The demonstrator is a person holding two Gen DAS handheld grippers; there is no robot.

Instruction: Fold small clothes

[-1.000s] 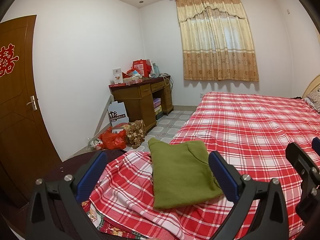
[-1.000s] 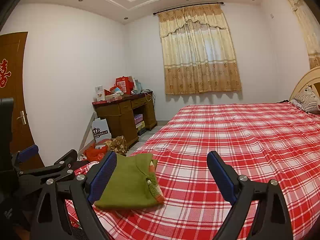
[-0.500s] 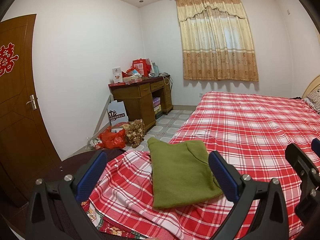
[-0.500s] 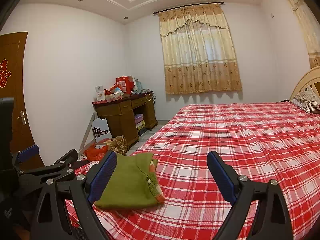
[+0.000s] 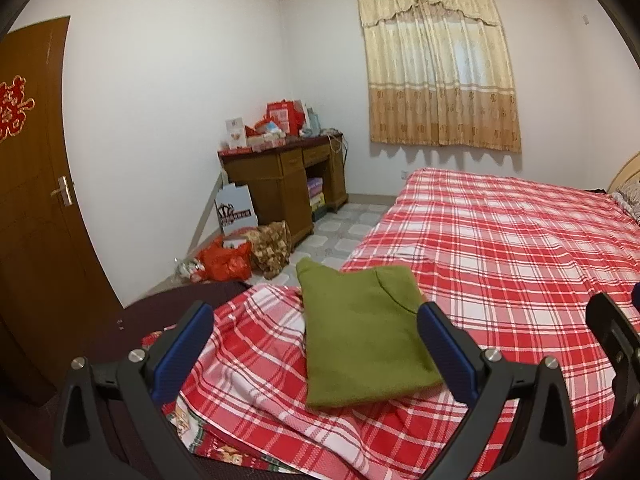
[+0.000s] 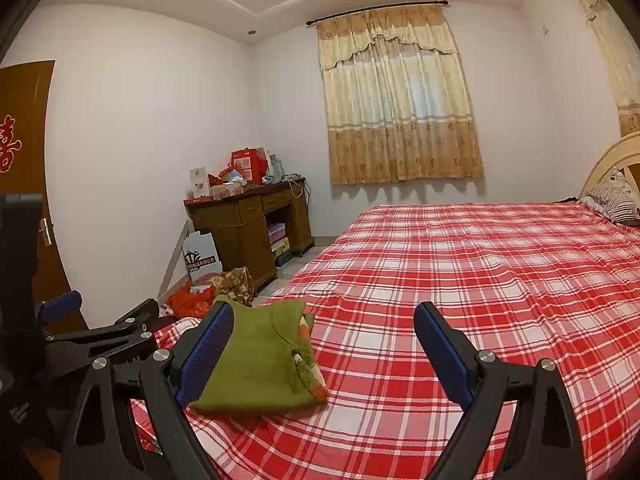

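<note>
A folded green sweater point(image 5: 362, 334) lies flat near the corner of the bed point(image 5: 512, 248), on its red plaid sheet. The left tool point(image 5: 312, 344) and the right tool point(image 6: 324, 344) are both above the bed, fingers spread wide and pinching nothing.
</note>
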